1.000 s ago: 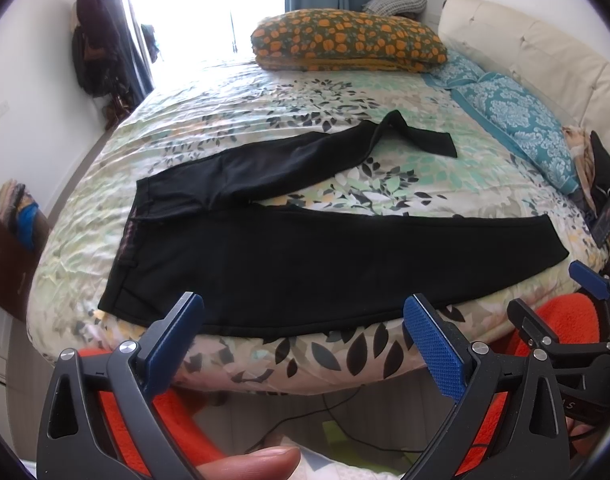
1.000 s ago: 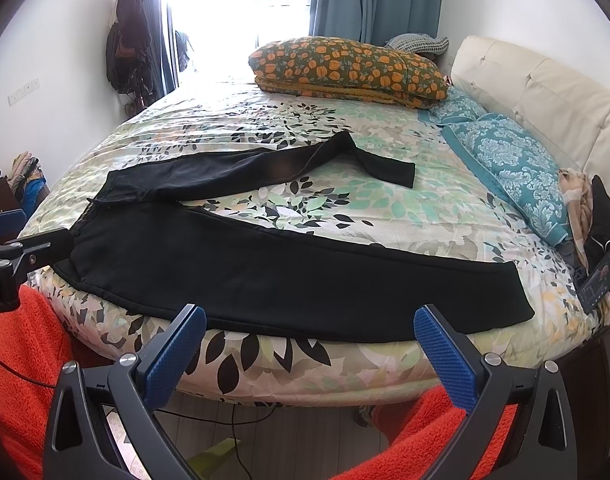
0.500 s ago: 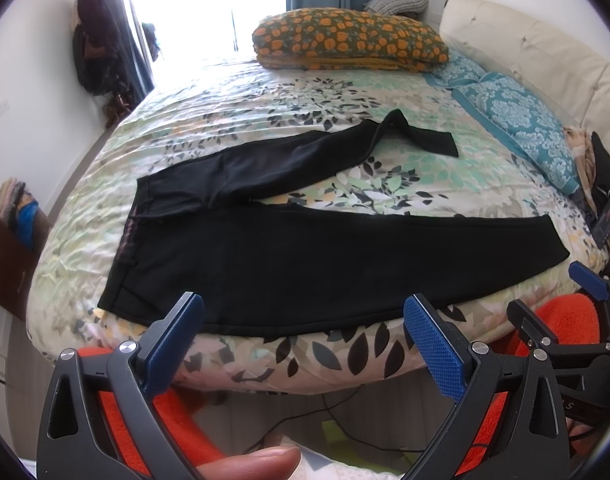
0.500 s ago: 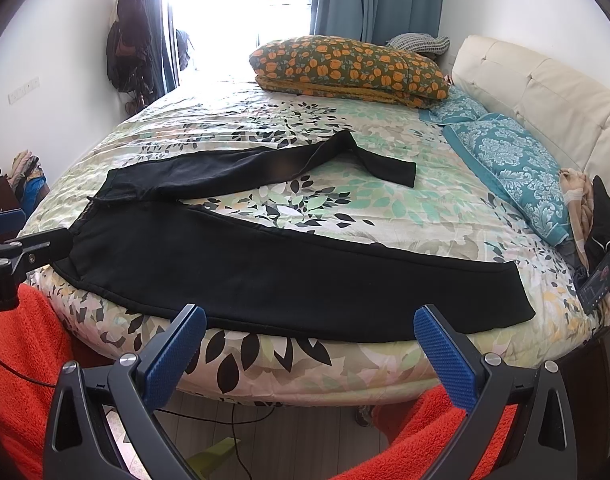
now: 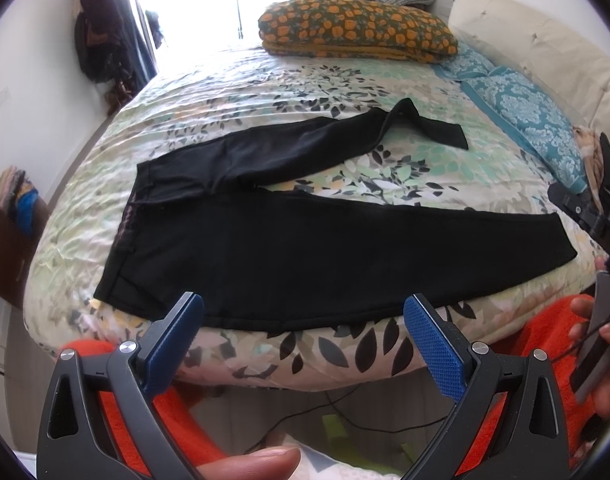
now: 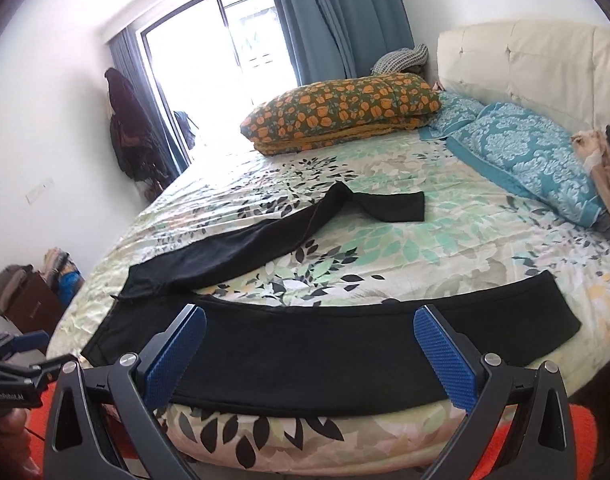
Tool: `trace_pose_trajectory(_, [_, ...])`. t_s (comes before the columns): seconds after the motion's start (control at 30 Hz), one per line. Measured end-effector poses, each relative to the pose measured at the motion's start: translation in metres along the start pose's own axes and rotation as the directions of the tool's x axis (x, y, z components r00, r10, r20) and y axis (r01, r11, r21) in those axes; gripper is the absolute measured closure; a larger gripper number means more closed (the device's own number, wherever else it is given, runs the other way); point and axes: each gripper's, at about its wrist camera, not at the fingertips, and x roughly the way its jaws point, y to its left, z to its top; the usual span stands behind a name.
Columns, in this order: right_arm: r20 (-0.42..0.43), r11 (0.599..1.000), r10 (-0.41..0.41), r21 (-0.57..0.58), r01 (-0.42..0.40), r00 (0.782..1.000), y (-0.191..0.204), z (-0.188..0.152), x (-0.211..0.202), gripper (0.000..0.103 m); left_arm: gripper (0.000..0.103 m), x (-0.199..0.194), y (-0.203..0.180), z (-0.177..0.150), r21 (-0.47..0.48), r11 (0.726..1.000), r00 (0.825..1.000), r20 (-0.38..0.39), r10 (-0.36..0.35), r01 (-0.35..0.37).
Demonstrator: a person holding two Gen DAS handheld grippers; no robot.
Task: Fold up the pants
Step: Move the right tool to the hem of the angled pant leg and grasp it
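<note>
Black pants (image 5: 305,256) lie spread on the floral bed, waistband at the left. The near leg runs flat along the bed's front edge; the far leg (image 5: 305,148) angles away with its cuff folded back. They also show in the right wrist view (image 6: 325,360). My left gripper (image 5: 303,340) is open and empty, just short of the near leg's front edge. My right gripper (image 6: 309,352) is open and empty, low over the near leg. The right gripper's body (image 5: 597,220) shows at the right of the left wrist view.
An orange-flowered pillow (image 5: 357,28) lies at the bed's far side and teal pillows (image 5: 525,108) by the cream headboard (image 6: 545,64). The floral bedspread (image 6: 385,248) covers the bed. A cable (image 5: 345,412) runs on the floor below the bed's edge. Clothes hang on the left wall (image 6: 129,132).
Both grippers moved closer to the bed. The right gripper rose and came forward over the near leg, tilting its view. The pants have not moved.
</note>
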Motion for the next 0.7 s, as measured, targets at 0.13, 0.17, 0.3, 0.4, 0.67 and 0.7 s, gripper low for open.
trace_pose_trajectory(0.13, [-0.128, 0.979, 0.016, 0.203, 0.01, 0.992, -0.066, 0.027, 0.071, 0.0, 0.002, 0.013, 0.003, 0.004, -0.007, 1.0, 1.0, -0.023, -0.003, 0.003])
trace_pose_trajectory(0.17, [-0.117, 0.963, 0.009, 0.267, 0.023, 0.993, -0.085, 0.036, 0.085, 0.0, 0.002, 0.017, 0.002, 0.005, -0.009, 1.0, 1.0, -0.03, -0.004, 0.004])
trace_pose_trajectory(0.3, [-0.111, 0.851, 0.011, 0.522, 0.049, 0.994, -0.168, 0.076, 0.155, 0.0, 0.002, 0.036, 0.002, 0.009, -0.014, 1.0, 0.997, -0.071, -0.002, 0.001])
trace_pose_trajectory(0.4, [-0.11, 0.769, 0.088, 0.639, 0.002, 0.99, -0.206, 0.103, 0.217, 0.0, 0.002, 0.054, 0.001, 0.015, -0.017, 1.0, 0.993, -0.114, 0.009, -0.011])
trace_pose_trajectory(0.67, [-0.194, 0.754, 0.012, 0.646, 0.119, 0.981, -0.233, 0.137, 0.347, 0.011, 0.002, 0.096, 0.001, 0.033, -0.034, 0.998, 0.982, -0.185, 0.04, -0.048])
trace_pose_trajectory(0.7, [-0.194, 0.761, -0.02, 0.633, 0.141, 0.981, -0.234, 0.14, 0.354, 0.022, 0.002, 0.102, 0.001, 0.034, -0.035, 0.998, 0.98, -0.195, 0.041, -0.049])
